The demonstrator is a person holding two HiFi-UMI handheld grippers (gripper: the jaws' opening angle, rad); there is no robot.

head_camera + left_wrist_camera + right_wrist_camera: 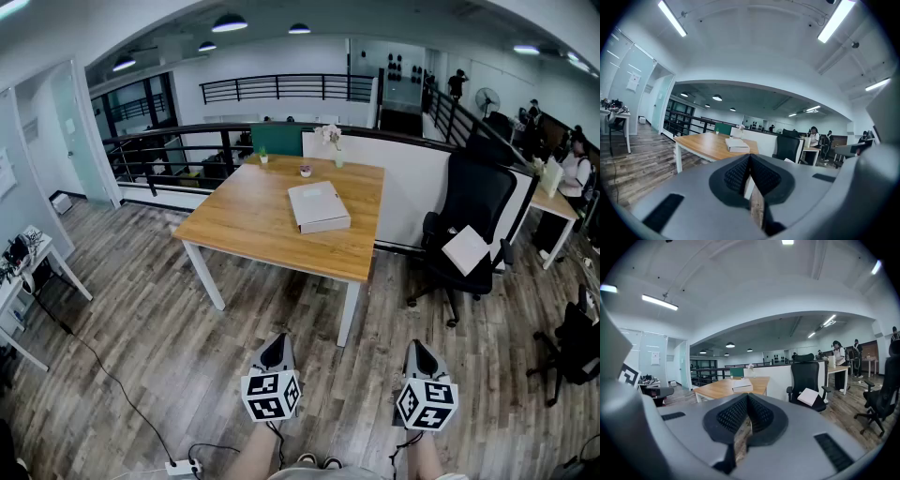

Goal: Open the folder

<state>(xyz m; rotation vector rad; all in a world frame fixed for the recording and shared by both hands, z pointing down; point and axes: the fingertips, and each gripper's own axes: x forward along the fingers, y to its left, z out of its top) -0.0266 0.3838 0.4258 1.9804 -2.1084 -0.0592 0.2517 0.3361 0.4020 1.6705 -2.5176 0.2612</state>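
A pale closed folder (319,207) lies flat on the wooden table (253,225), towards its far right side. The folder (737,145) also shows in the left gripper view, and the folder (742,386) in the right gripper view, small and distant. My left gripper (276,352) and right gripper (418,358) hang side by side over the floor, well short of the table's near edge. Both are shut with nothing between the pads. The left gripper (749,161) and right gripper (747,401) point roughly level at the table.
A black office chair (469,230) with a white sheet on its seat stands right of the table. A small plant pot (306,171) and a vase of flowers (335,145) sit at the table's far edge. A white partition and black railing run behind. A cable (94,366) crosses the floor at left.
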